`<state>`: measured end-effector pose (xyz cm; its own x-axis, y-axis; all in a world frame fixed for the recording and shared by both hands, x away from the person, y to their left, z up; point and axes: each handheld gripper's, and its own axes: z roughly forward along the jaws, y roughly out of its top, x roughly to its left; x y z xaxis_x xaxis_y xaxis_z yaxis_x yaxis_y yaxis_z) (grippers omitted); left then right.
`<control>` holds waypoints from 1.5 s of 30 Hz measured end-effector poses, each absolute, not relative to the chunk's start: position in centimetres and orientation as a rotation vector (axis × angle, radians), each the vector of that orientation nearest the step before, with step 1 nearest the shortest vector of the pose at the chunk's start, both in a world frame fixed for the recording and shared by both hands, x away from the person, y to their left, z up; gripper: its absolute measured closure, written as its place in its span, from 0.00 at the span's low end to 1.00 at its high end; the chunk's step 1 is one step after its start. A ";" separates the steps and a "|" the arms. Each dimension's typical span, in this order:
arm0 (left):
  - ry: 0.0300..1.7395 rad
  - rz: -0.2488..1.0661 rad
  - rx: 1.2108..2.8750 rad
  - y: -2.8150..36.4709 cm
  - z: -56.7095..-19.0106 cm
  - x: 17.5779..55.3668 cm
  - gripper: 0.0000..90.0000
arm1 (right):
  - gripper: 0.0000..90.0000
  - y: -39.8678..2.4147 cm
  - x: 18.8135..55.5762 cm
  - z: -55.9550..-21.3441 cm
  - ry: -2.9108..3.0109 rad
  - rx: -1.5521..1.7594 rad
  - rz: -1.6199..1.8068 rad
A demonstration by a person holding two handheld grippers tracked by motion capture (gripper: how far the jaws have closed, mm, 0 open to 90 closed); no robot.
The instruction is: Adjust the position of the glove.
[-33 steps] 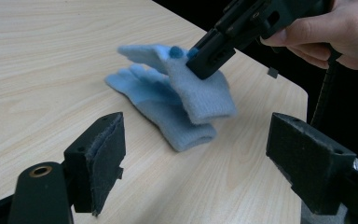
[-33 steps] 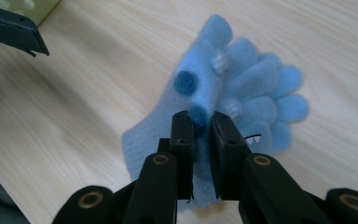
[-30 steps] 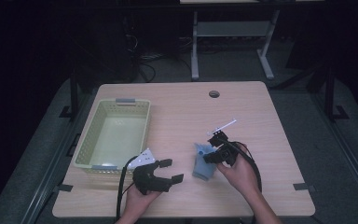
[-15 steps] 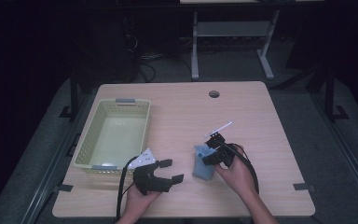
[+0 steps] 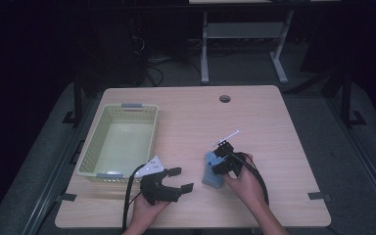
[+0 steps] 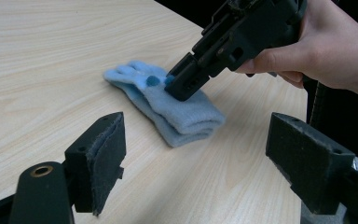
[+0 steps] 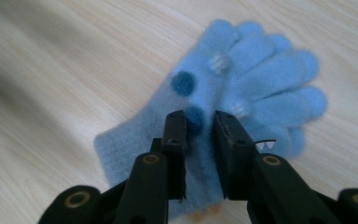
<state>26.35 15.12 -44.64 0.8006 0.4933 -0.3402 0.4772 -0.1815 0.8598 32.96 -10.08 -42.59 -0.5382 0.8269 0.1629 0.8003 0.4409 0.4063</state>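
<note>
On the desk (image 5: 186,112), right-of-centre and toward the near edge, lies a light blue glove (image 7: 242,93), flat on the wood, with 2 darker blue pom-pom dots and a couple of pale ones on the back. The right gripper (image 7: 200,121) is tipped down right on top of it: its jaws have just been opening, and now there's a narrow gap between them, with 1 of the dark dots and a bit of fleece sitting in that gap. The pads don't look like they're squeezing anything, so I'd call it loose, not a grip. From the left gripper view you can see the right gripper (image 6: 186,81) with its tips resting on the glove (image 6: 177,109) around the middle, fingers of the glove pointing away toward the far side of the desk, cuff end nearer.

Left gripper (image 6: 196,154) is just hanging out near the front edge, jaws spread wide with nothing between them, aimed at the glove but well short of it. In the high view it (image 5: 178,180) sits just beside the front right corner of a pale yellow-green basket (image 5: 93,147), and the glove (image 5: 210,171) is a bit off to its right, under the right gripper (image 5: 223,157).
</note>
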 end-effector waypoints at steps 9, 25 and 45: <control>0.748 0.015 1.814 15.1 -44.7 26.3 0.22 | 0.78 -10.2 32.8 -41.8 2.560 1.438 0.746; 0.754 0.028 1.847 15.0 -44.7 26.3 0.28 | 0.76 -10.5 32.9 -43.2 2.581 1.449 0.821; 0.840 -0.079 1.835 12.0 -44.3 27.9 0.32 | 0.52 -17.5 30.8 -43.5 2.426 1.718 1.248</control>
<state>27.90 11.99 -44.25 0.7495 0.5070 -0.4256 0.5773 -0.1859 0.7951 30.77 -17.51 -43.53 -0.4298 0.7685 0.4740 0.8324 0.1339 0.5377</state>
